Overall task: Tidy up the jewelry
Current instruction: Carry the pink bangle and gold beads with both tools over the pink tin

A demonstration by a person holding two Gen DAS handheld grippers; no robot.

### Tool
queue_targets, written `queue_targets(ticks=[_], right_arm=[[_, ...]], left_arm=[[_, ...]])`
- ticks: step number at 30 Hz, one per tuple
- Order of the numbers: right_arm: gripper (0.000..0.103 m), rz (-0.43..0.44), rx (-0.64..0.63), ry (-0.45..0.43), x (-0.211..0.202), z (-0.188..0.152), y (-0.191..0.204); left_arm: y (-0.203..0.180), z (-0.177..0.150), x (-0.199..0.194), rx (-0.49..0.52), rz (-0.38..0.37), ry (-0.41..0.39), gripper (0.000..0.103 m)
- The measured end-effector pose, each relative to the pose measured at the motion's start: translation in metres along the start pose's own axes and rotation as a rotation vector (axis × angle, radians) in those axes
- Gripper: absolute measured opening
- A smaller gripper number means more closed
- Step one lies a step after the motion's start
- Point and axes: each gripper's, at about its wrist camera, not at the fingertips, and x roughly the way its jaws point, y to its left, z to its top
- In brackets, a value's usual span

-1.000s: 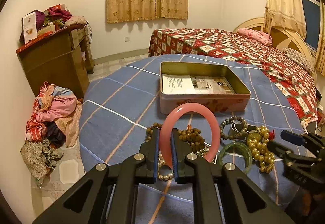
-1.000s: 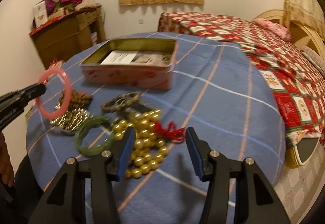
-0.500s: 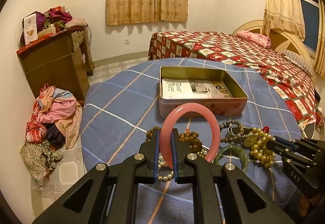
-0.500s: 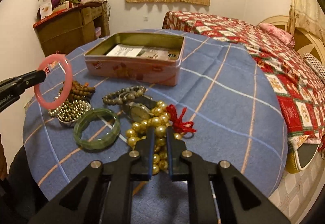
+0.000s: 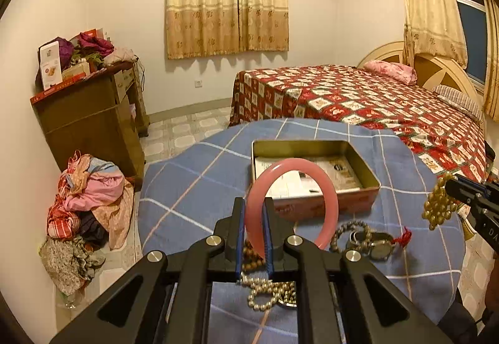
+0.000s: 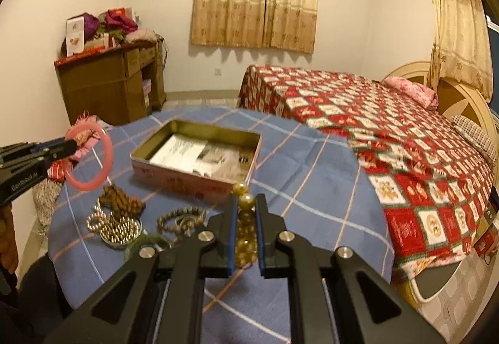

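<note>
The round table [image 5: 193,175] in its blue checked cloth fills the lower middle of both views. The open tin [image 5: 315,169] sits at the centre of the left view, papers lying in it. Your left gripper [image 5: 253,220] is clamped on the pink bangle [image 5: 291,197], held upright in front of the tin. Your right gripper [image 6: 244,213] pinches the gold bead necklace [image 6: 246,203], which hangs at the right edge of the left view. Brown beads [image 6: 120,203], a bead bracelet [image 6: 181,216] and a watch [image 5: 379,245] lie on the cloth.
</note>
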Motion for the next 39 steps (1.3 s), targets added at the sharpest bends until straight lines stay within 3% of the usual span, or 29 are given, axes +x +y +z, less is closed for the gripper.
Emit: queue_targets(ticks=[9,19,39], right_arm=[[0.013,-0.007,-0.023,-0.031,0.013,0.015,0.002],[0.013,0.006,-0.036,-0.084,0.040,0.052,0.005],[0.013,0.016,-0.061,-0.002,0.123,0.078,0.014]], left_arm=[[-0.009,0.026,0.015,0.052,0.043,-0.033,0.010],[-0.019,0.054,0.058,0.088,0.100,-0.022,0.010],[-0.034,0.075,0.143,0.137,0.164,0.063,0.010]])
